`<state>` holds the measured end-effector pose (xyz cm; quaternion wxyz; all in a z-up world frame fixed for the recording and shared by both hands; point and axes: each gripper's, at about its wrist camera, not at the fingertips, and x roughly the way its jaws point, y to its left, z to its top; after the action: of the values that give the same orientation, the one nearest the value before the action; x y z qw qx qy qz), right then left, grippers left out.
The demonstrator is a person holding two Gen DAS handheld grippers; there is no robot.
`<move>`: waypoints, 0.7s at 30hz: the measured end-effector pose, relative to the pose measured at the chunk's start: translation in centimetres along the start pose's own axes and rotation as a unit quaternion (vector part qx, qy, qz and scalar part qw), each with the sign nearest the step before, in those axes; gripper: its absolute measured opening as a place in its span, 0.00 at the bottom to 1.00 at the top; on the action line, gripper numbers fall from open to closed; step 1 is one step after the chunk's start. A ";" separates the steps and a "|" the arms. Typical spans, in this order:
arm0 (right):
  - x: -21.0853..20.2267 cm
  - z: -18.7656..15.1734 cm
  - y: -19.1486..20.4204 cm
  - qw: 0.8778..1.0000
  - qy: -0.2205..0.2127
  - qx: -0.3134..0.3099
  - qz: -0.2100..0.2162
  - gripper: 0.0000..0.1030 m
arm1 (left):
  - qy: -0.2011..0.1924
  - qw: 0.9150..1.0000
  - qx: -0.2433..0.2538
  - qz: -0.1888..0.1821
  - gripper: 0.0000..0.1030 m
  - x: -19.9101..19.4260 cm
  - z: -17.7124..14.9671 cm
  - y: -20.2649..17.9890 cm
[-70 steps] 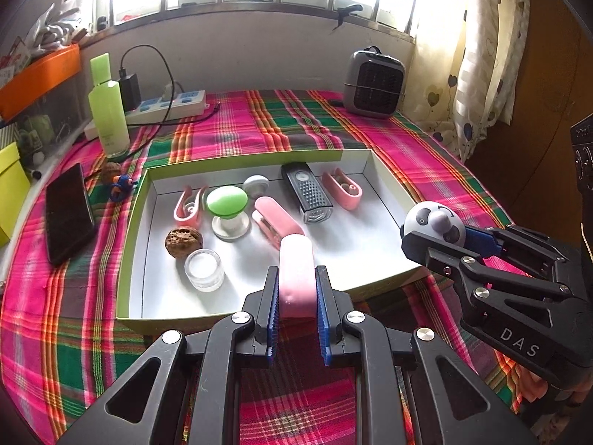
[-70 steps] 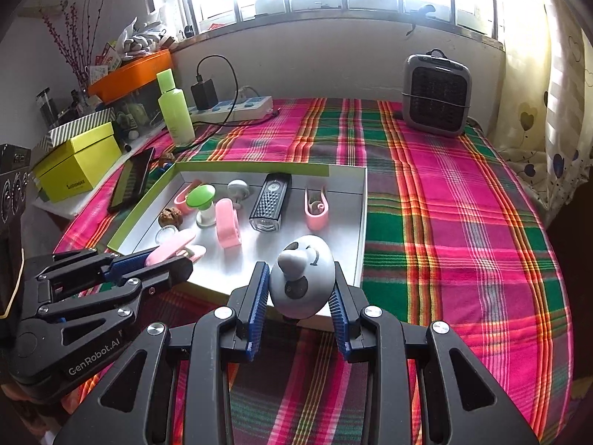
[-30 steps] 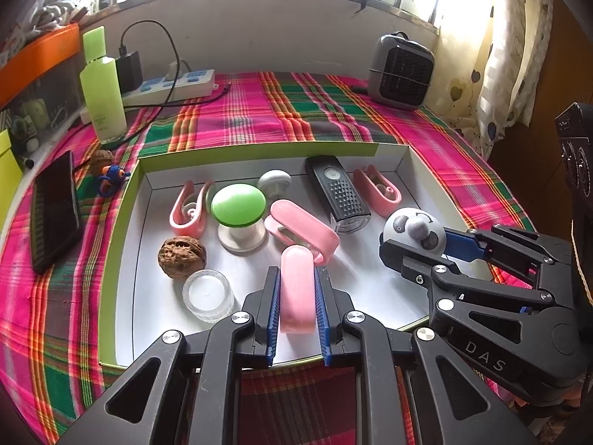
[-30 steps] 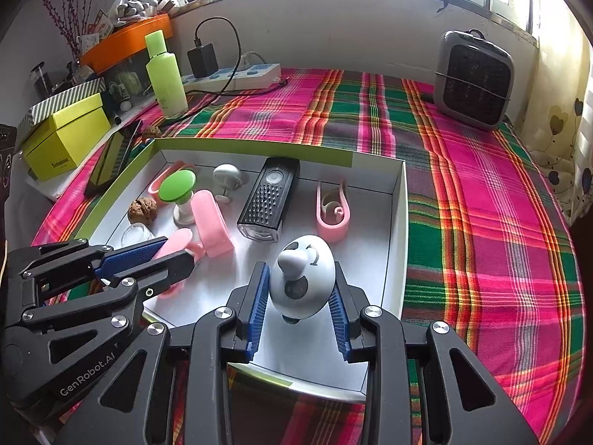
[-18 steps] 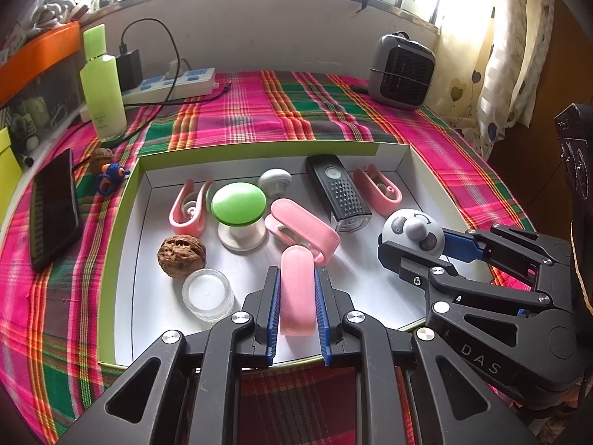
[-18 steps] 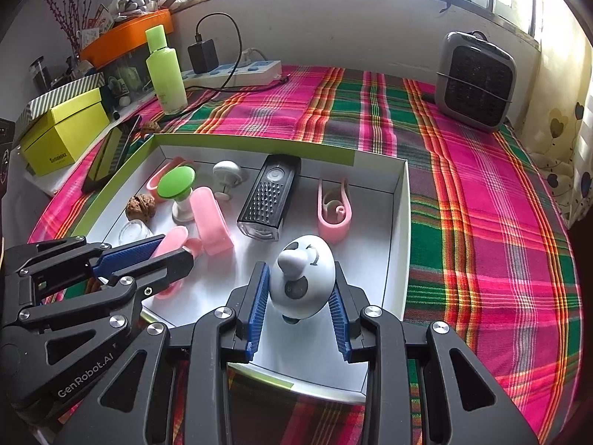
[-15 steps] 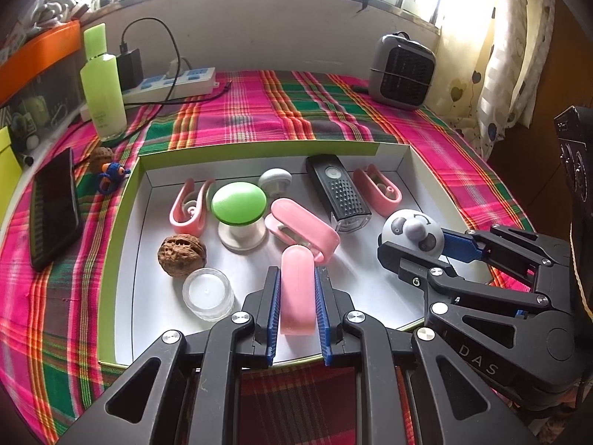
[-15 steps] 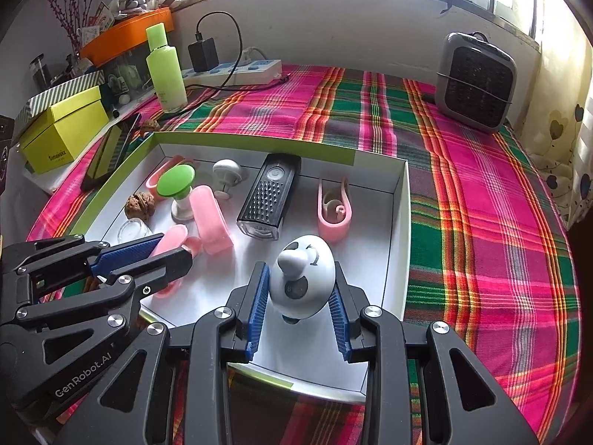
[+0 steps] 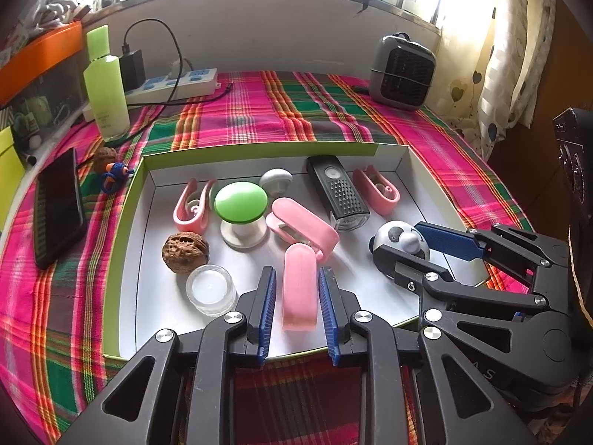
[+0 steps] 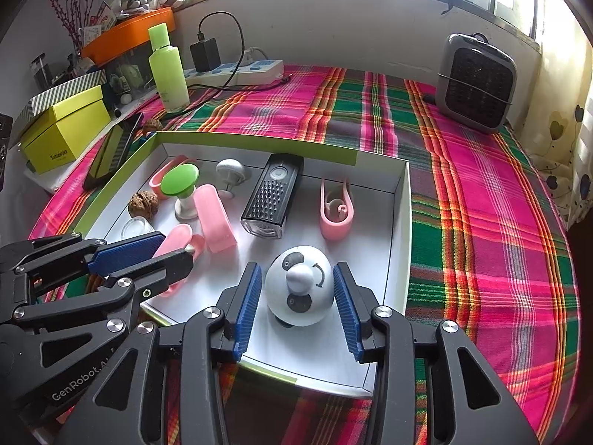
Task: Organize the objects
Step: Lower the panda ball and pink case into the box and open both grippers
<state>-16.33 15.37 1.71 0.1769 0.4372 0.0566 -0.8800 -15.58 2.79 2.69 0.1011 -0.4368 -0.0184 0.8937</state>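
A shallow white box with a green rim (image 9: 126, 222) (image 10: 402, 222) lies on the plaid cloth. My left gripper (image 9: 296, 278) is open, its jaws standing clear on both sides of a pink oblong case (image 9: 299, 289) that rests on the box floor. My right gripper (image 10: 296, 289) is open around a white panda-face ball (image 10: 300, 289) sitting on the box floor near the front right. That ball also shows in the left wrist view (image 9: 398, 239). The pink case also shows in the right wrist view (image 10: 174, 243).
The box also holds a pink stapler (image 9: 304, 228), a black light (image 9: 337, 193), pink clips (image 9: 376, 191) (image 9: 192, 205), a green-topped knob (image 9: 241, 213), a grey knob (image 9: 276, 181), a walnut (image 9: 185, 252) and a clear jar (image 9: 210, 293). A phone (image 9: 57, 204), green bottle (image 9: 105, 85), power strip (image 9: 174, 83) and heater (image 9: 404, 68) stand outside.
Both grippers have opened. The pink case and the panda ball were let go and now rest on the box floor between the jaws.
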 end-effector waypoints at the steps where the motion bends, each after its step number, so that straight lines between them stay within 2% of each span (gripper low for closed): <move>1: -0.1 0.0 0.0 1.000 -0.001 -0.001 -0.002 0.42 | 0.000 1.000 -0.001 0.000 0.23 0.0 0.0 0.1; 5: -0.3 0.0 0.0 1.000 -0.005 0.003 -0.004 0.43 | -0.004 1.000 -0.001 0.002 0.28 -0.5 0.0 0.2; 21: -4.2 -1.3 1.1 0.999 -0.048 0.019 -0.016 0.43 | -0.031 0.999 -0.006 0.012 0.29 -3.5 -1.5 0.1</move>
<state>-12.64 15.81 4.34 0.1569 0.3964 0.0386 -0.9038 -12.32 1.95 4.52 0.0875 -0.4098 -0.0214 0.9077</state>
